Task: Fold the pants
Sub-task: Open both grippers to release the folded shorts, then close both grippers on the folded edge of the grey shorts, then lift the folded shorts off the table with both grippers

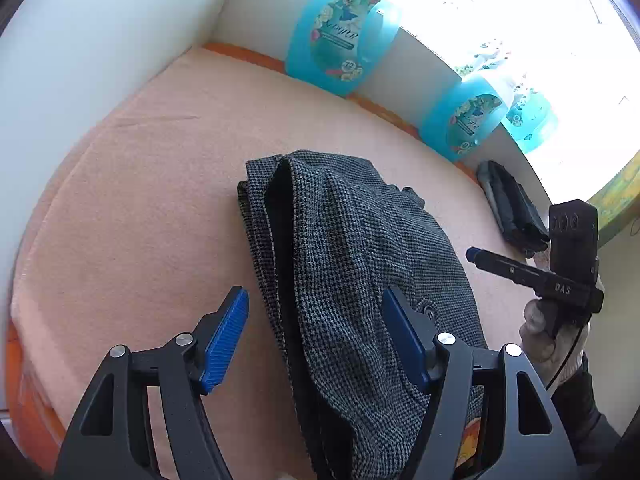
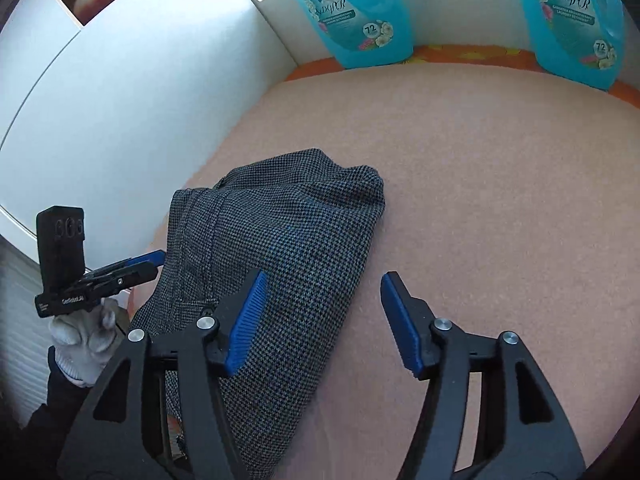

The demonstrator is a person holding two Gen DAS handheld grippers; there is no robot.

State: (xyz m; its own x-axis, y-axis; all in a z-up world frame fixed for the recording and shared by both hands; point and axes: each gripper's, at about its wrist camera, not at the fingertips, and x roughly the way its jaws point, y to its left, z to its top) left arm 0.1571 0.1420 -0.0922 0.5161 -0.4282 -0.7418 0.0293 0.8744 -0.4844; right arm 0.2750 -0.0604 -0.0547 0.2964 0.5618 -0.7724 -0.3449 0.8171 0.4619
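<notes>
Grey houndstooth pants lie folded into a compact bundle on a peach blanket; the fold's open edge shows as a dark slit on their left side. They also show in the right wrist view. My left gripper is open and empty, hovering over the bundle's near end. My right gripper is open and empty, its left pad over the bundle's right edge. It appears from the side in the left wrist view, and the left gripper appears in the right wrist view.
Blue detergent bottles stand along the back edge against a white wall. A dark folded garment lies at the back right. An orange patterned cover borders the blanket.
</notes>
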